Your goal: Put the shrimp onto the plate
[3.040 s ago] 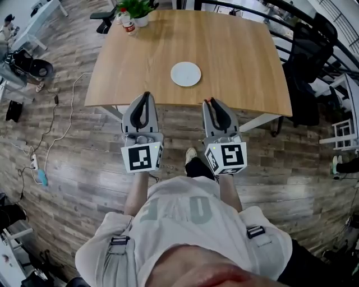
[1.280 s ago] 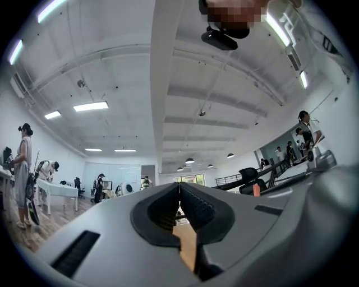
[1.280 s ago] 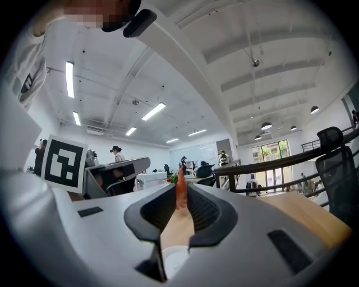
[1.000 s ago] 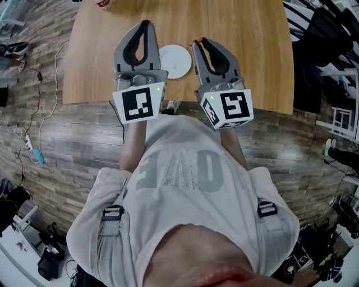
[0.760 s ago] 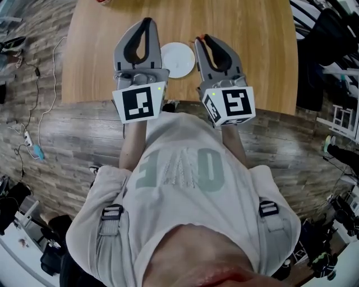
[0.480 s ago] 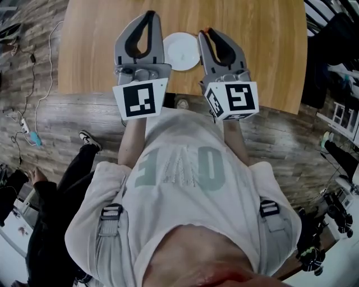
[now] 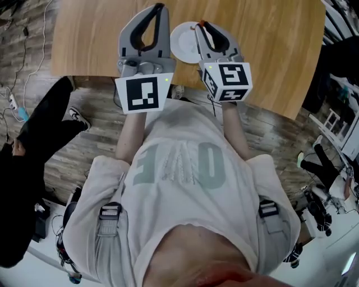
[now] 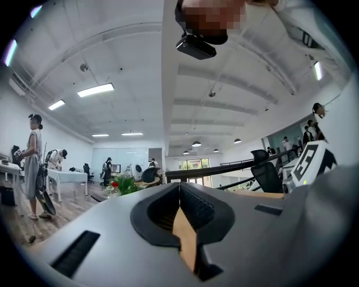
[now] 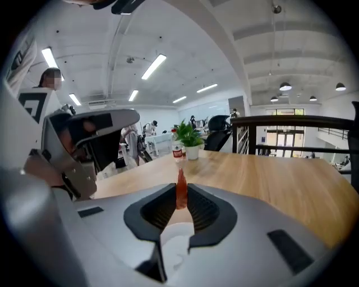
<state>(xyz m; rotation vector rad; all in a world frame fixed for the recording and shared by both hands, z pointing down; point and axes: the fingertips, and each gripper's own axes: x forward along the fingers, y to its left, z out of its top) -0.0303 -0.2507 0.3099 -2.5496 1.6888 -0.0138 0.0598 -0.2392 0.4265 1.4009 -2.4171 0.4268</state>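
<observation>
A white plate (image 7: 182, 46) lies on the wooden table (image 7: 275, 50) near its front edge. My right gripper (image 7: 200, 26) hangs over the plate's right part, shut on a small red shrimp (image 9: 180, 195) that sticks up between its tips. Through the jaws of the right gripper (image 9: 181, 189) the plate (image 9: 175, 238) shows white below. My left gripper (image 7: 160, 8) is just left of the plate, above the table. In the left gripper view the left gripper (image 8: 179, 187) has its jaws closed together with nothing between them.
A potted plant (image 9: 188, 136) and a small red-labelled bottle (image 9: 178, 152) stand at the table's far end. A person in black (image 7: 31, 146) stands on the floor at my left. A dark railing (image 9: 297, 120) runs behind the table.
Both grippers have come forward from before the table edge to over the table, the right one now above the plate. A person in black has walked in at the left.
</observation>
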